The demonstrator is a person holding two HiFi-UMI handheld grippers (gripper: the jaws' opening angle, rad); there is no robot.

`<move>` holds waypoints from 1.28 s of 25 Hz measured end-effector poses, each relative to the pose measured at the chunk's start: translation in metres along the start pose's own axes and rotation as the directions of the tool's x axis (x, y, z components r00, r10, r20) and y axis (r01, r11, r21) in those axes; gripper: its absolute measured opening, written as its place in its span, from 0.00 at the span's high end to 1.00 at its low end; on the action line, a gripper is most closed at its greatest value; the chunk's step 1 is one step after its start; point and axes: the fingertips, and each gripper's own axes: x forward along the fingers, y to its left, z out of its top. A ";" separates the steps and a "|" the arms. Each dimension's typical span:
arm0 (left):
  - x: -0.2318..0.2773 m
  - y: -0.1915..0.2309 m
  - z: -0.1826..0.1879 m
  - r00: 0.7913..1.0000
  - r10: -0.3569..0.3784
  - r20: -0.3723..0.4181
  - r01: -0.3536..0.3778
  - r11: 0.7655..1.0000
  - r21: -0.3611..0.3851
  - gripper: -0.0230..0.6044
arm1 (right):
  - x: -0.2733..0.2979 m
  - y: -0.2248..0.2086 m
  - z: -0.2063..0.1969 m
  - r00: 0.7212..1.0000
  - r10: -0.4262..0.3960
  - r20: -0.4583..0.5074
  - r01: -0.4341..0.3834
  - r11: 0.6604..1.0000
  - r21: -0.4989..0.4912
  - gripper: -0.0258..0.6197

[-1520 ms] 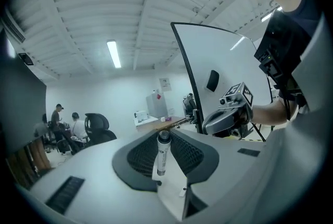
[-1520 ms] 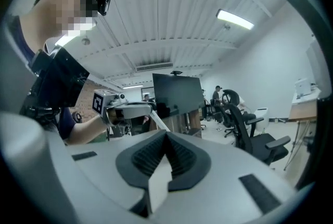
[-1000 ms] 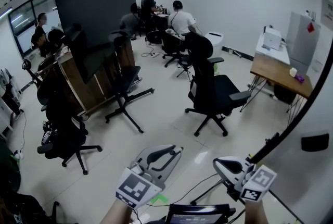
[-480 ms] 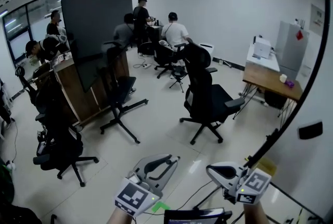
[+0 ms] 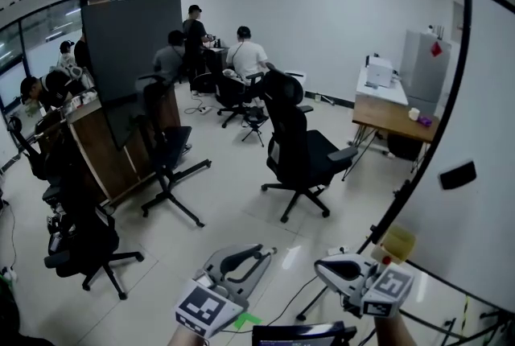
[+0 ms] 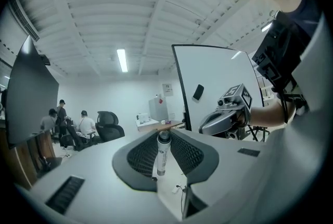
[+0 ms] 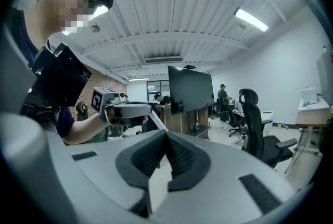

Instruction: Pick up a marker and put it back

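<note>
Both clenched: left gripper on a marker plain only in its view, right gripper empty.

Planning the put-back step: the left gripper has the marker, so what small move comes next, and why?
Probably swing the left gripper rightward toward the whiteboard: its jaws are clamped on the marker in mid-air, and the right gripper is shut and empty.

The marker (white barrel, seemingly a dark cap) lies lengthwise, clamped between the left gripper jaws.
</note>
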 end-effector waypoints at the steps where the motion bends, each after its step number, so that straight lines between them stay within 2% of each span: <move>1: -0.002 -0.005 0.002 1.000 -0.002 0.002 0.002 1.000 0.001 0.86 | -0.004 0.003 0.002 1.000 -0.003 0.007 0.003 1.000 -0.002 0.94; 5: -0.004 -0.033 0.010 1.000 -0.005 0.012 0.005 1.000 -0.011 0.86 | -0.030 0.015 0.004 1.000 0.000 0.025 0.000 1.000 -0.006 0.94; 12: -0.002 -0.089 0.033 0.999 0.033 0.012 -0.033 0.999 -0.009 0.86 | -0.090 0.035 0.003 0.998 0.027 0.062 -0.025 0.999 -0.024 0.94; 22: -0.008 -0.192 0.035 1.000 0.015 -0.007 -0.015 1.000 -0.022 0.86 | -0.177 0.071 -0.028 0.997 0.042 0.063 -0.044 0.998 0.038 0.94; 27: -0.032 -0.231 0.023 0.998 0.050 -0.042 -0.053 0.996 -0.067 0.85 | -0.199 0.093 -0.051 0.995 0.077 0.057 -0.081 0.994 0.079 0.94; 32: -0.055 -0.242 0.019 0.993 0.100 -0.058 -0.104 0.992 -0.074 0.85 | -0.195 0.109 -0.057 0.989 0.139 0.052 -0.143 0.985 0.096 0.94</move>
